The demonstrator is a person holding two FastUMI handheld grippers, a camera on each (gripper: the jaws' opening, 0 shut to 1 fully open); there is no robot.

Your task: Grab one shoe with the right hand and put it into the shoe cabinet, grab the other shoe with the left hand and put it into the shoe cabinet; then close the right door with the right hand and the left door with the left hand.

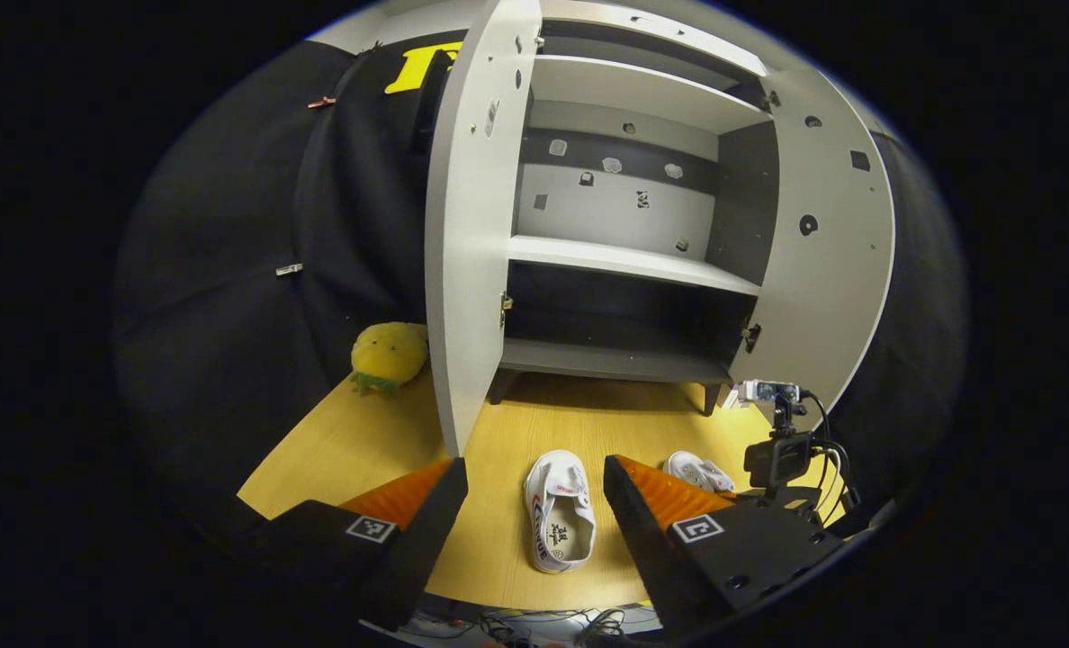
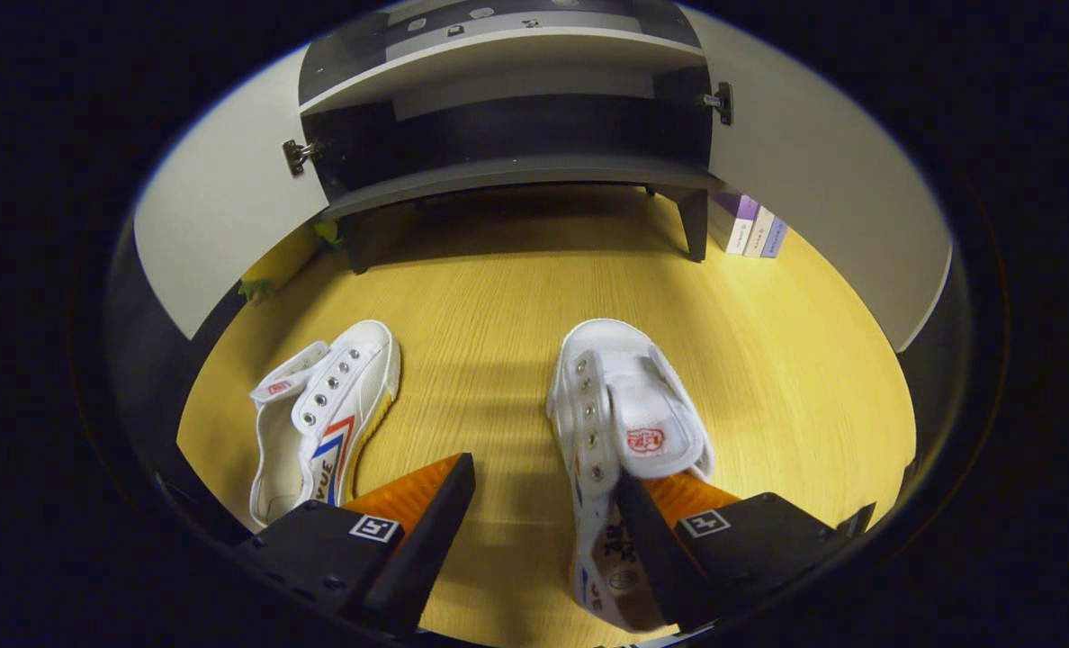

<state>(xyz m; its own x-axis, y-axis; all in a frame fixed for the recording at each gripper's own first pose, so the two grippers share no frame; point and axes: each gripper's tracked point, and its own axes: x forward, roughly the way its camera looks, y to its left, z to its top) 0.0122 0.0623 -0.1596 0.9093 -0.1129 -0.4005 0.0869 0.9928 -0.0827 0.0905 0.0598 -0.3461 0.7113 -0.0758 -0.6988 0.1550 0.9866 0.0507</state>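
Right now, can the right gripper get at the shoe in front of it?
Probably yes: the right gripper is open, one finger already beside the white shoe, with bare wooden floor around it.

The left gripper view sits higher and farther back, facing the shoe cabinet (image 1: 624, 225) pretty much head-on, so all the shelves and both open doors fit in, plus the wooden floor (image 1: 498, 432) in front. The right gripper view hangs low and close, tilted down at the floor (image 2: 498, 297), catching just the cabinet's bottom shelf (image 2: 507, 171) at the far edge. Both views share that bottom shelf, the floor and the two white shoes.
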